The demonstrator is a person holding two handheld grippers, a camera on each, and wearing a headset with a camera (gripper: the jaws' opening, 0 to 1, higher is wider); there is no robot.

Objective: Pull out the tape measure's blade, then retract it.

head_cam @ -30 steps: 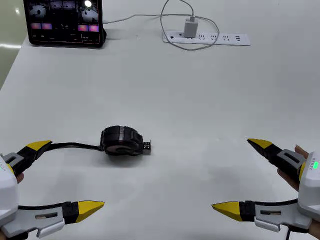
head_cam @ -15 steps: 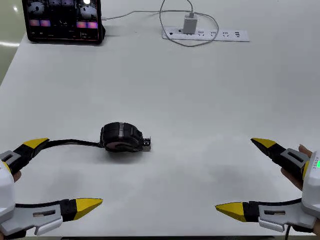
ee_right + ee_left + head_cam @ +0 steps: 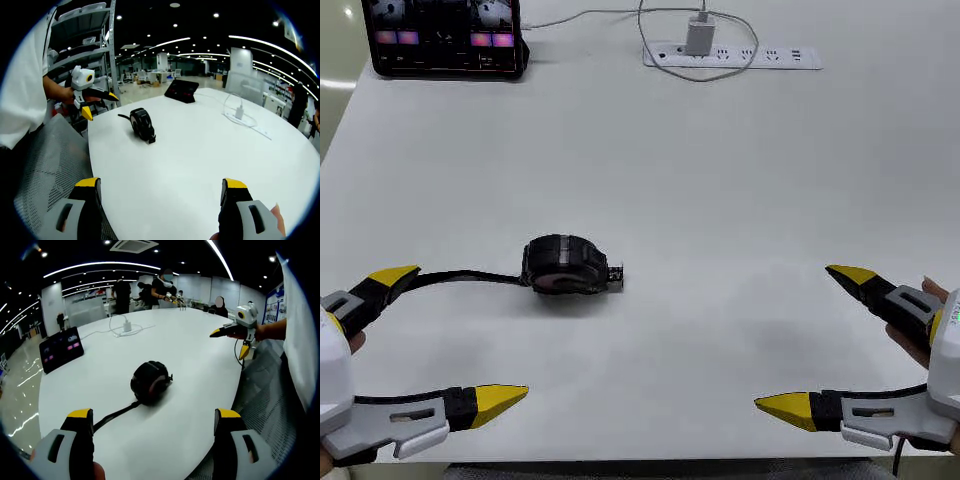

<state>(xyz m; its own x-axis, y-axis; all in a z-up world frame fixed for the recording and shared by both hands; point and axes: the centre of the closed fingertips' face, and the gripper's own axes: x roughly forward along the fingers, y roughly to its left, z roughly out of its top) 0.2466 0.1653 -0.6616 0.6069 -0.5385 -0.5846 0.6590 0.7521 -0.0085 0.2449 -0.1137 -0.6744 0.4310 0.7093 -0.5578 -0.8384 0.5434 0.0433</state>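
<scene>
White desk spreads in front of you. At its near edge your left claw hovers with both jaws wide apart, gripping nothing. Your right claw hovers on the other side, also spread wide and empty. A little farther, closer to the left claw, the black tape measure lies on the desk, well apart from both claws. Its strap runs toward the left claw's upper tip. At the far edge stand a lit tablet and a power strip with a charger plugged in.
</scene>
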